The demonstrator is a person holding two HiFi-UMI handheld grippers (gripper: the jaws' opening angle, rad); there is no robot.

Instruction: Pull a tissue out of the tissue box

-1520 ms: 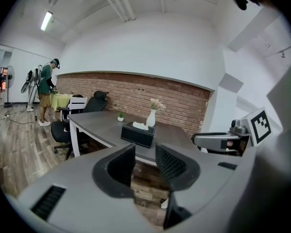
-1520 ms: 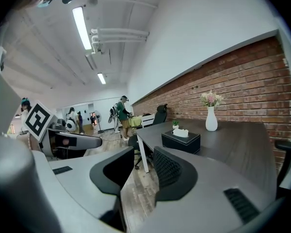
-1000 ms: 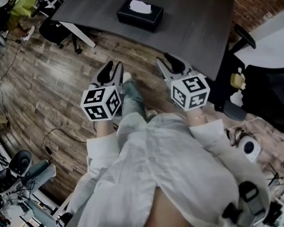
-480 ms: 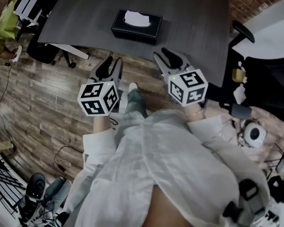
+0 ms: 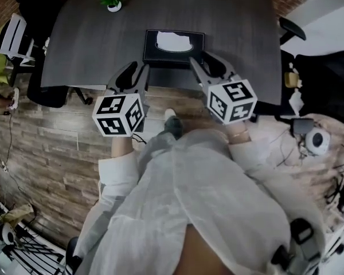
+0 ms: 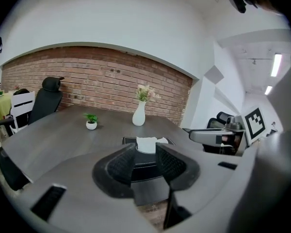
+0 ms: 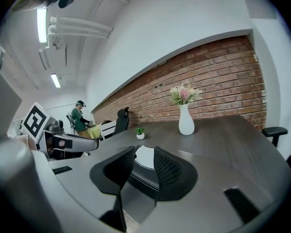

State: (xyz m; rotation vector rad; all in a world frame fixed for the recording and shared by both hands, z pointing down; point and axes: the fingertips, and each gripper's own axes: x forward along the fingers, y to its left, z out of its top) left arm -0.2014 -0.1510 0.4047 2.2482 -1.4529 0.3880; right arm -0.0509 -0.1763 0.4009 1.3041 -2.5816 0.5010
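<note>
One tissue box (image 5: 173, 55) on dark grey table (image 5: 235, 44), brick wall (image 6: 87, 76) behind.

Fingers (image 6: 117, 168) of the left gripper (image 6: 144, 149) hide the near side of the tissue box (image 6: 127, 140).

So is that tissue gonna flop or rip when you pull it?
Probably floppy: the tissue looks soft and crumpled where it pokes up. It might tear if yanked. The box just sits on the table, so it may lift too.
</note>
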